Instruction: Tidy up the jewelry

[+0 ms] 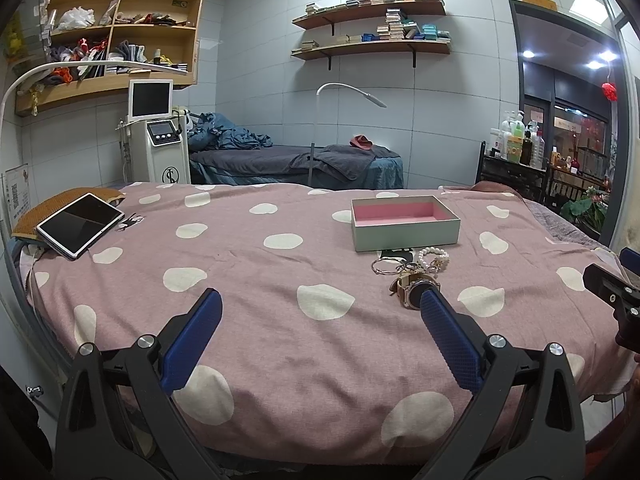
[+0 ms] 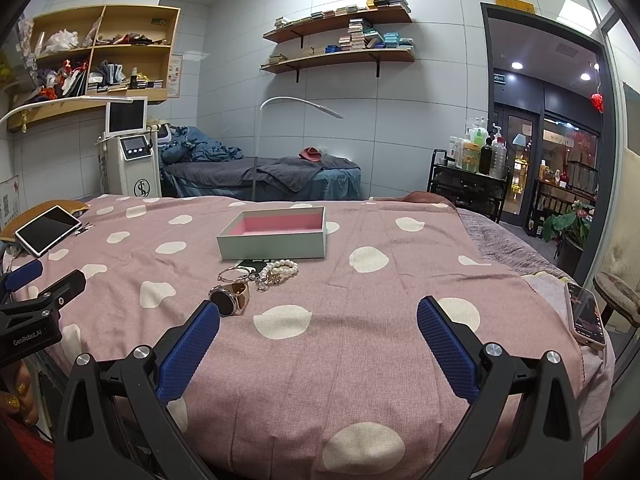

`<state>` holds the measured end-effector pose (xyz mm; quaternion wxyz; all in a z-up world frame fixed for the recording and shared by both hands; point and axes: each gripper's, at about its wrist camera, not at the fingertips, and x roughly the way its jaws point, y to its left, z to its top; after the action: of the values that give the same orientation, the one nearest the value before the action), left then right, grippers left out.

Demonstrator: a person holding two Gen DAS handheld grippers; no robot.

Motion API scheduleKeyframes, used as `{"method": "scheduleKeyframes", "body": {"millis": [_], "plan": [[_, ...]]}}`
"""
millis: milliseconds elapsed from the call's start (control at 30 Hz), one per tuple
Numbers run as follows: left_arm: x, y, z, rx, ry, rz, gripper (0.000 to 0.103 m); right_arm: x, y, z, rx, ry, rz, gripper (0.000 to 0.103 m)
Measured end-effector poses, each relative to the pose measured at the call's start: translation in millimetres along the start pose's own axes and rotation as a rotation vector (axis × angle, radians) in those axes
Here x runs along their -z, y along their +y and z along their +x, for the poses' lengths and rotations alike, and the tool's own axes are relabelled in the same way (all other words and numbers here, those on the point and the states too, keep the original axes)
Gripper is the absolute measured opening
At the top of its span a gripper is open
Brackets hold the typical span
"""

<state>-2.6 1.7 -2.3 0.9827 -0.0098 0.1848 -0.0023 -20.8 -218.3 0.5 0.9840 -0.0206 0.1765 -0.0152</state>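
Surface: bed [image 1: 248, 320] under a dusty-pink cotton spread with large cream dots, set in a white-tiled treatment room; second bed in grey-blue linen [image 1: 296, 162] along the far wall, white floor-standing machine with a screen [image 1: 154, 136] beside it, two curved wooden wall shelves [image 1: 372, 28] stacked with small boxes, open doorway at right

Item 1: one shallow rectangular grey cardboard box with pink lining [image 1: 404, 222], open side up, long axis across the bed, nothing visible inside

Item 2: jewelry cluster just in front of the box, nearer side:
- one gold-toned wristwatch with round dark dial [image 2: 228, 300], lying on its side, dial turned toward the cameras, strap curling behind
- one white pearl bracelet [image 2: 280, 270]
- thin silver bangles [image 2: 232, 274], looped together, exact count not clear
- small charm or ring pieces between them, too small to tell

Item 3: one dark-screened tablet in a white frame [image 1: 80, 224], far left, tilted on a brown cushion

Item 4: one pink-cased phone [image 2: 586, 316], right edge of the bed, screen up

Left claw [image 1: 320, 306]: released, blue pads wide apart, holding nothing, above the spread; right pad overlapping the watch in view

Right claw [image 2: 318, 320]: released, wide apart, holding nothing, watch just beyond its left pad
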Motion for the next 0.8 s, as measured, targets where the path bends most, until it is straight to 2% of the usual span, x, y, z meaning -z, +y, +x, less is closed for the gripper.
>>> {"method": "scheduleKeyframes", "body": {"millis": [800], "plan": [[0.1, -5.2, 5.3, -0.002, 0.004, 0.01, 0.098, 3.9, -2.0, 6.0, -0.001, 0.006, 0.003, 0.097]]}}
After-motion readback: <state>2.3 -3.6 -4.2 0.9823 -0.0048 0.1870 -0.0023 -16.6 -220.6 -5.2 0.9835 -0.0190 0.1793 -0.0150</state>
